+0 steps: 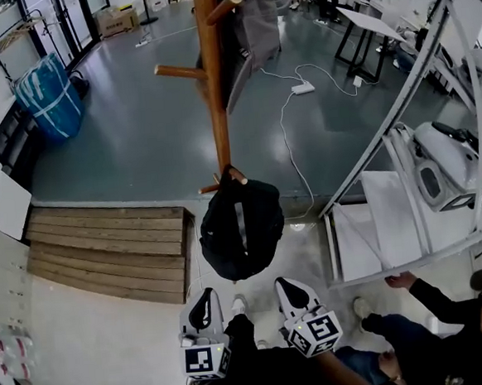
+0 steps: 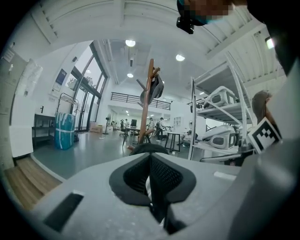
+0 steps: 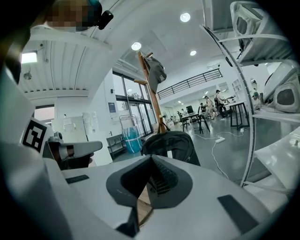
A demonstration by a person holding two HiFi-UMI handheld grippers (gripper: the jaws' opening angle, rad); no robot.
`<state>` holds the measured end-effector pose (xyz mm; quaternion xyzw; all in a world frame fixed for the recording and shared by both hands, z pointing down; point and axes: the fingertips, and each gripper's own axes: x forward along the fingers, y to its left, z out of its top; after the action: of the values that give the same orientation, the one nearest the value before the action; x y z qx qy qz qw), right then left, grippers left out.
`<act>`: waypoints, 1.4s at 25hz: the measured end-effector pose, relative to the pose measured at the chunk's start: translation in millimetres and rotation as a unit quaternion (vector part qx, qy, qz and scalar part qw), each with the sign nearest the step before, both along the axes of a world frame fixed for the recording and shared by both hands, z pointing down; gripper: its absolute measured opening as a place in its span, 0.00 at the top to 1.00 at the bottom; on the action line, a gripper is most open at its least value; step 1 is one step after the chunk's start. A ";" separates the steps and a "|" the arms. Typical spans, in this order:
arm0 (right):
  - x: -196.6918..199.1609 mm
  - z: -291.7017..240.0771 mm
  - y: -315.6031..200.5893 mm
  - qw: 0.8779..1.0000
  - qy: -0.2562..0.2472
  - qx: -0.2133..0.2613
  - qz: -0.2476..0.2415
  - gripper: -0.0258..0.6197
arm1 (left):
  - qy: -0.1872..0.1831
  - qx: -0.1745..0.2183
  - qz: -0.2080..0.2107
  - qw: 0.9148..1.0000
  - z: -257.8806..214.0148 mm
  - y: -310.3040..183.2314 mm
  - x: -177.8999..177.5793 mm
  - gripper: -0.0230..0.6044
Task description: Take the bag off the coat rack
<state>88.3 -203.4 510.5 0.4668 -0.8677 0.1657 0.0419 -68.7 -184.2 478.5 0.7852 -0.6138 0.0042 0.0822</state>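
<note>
Clutter is seen on every side of the black bag [image 1: 242, 229], which is hung from a low peg of the wooden coat rack [image 1: 212, 90] and sags below it over the pale floor. The bag is not touched by either tool. The left gripper [image 1: 204, 308] and the right gripper [image 1: 295, 295] are held side by side just short of it, both pointed at it. In the left gripper view, the jaws of the left gripper [image 2: 151, 180] are pressed together with nothing between them, and the bag [image 2: 149, 149] is seen just past their tips. The same is shown for the right gripper [image 3: 151, 180], closed and empty, with the bag [image 3: 171, 145] beyond it.

A grey cap [image 1: 250, 37] is hung higher on the rack. To the left, a wooden platform [image 1: 108, 248] is laid close beside the bag, and a blue bundle [image 1: 49, 95] is stood well apart by the wall. To the right, a slanting white shelf [image 1: 402, 133] loaded with white machines [image 1: 442, 159] is set near the bag. A cable [image 1: 292, 150] is run across the grey floor behind the rack to a power strip [image 1: 303, 88]. A crouching person [image 1: 450, 320] is placed at lower right, beside the right gripper
</note>
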 end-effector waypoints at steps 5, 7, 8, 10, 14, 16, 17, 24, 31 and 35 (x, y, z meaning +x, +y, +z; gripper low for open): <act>-4.3 0.6 -39.2 1.000 0.009 -0.004 0.017 0.94 | 0.000 -0.004 0.013 1.000 -2.4 -44.3 -9.6 0.93; -7.8 0.4 -54.2 1.000 0.012 -0.005 0.023 0.94 | 0.004 -0.009 0.016 1.000 -1.7 -60.6 -14.4 0.93; -9.6 0.5 -61.7 1.000 0.014 -0.005 0.026 0.94 | 0.003 -0.010 0.019 1.000 -0.9 -68.8 -16.6 0.93; -13.1 1.4 -76.2 0.999 0.017 -0.006 0.030 0.94 | -0.001 -0.012 0.025 1.000 1.6 -84.8 -20.3 0.93; -16.9 6.7 -101.5 0.999 0.025 -0.008 0.045 0.94 | -0.003 -0.012 0.036 0.999 7.5 -111.8 -26.0 0.93; -18.7 10.3 -112.9 0.998 0.029 -0.011 0.051 0.94 | -0.010 -0.021 0.039 0.999 12.4 -124.0 -31.2 0.93; -19.0 11.5 -119.2 0.998 0.031 -0.011 0.054 0.94 | -0.012 -0.027 0.041 0.999 14.7 -130.6 -33.3 0.93; -5.3 27.6 -155.8 0.995 0.051 -0.027 0.080 0.80 | -0.015 -0.055 0.077 0.995 41.9 -161.5 -28.6 0.69; 14.8 45.0 -190.7 0.991 0.069 -0.044 0.107 0.75 | -0.029 -0.078 0.095 0.992 62.4 -183.9 -24.0 0.66; 18.1 53.8 -206.6 0.990 0.076 -0.052 0.111 0.72 | -0.035 -0.087 0.105 0.990 67.3 -193.4 -23.4 0.65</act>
<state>106.4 -410.0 564.3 0.5686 -0.7950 0.1780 0.1135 -92.1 -377.6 545.7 0.8347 -0.5273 0.0941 0.1278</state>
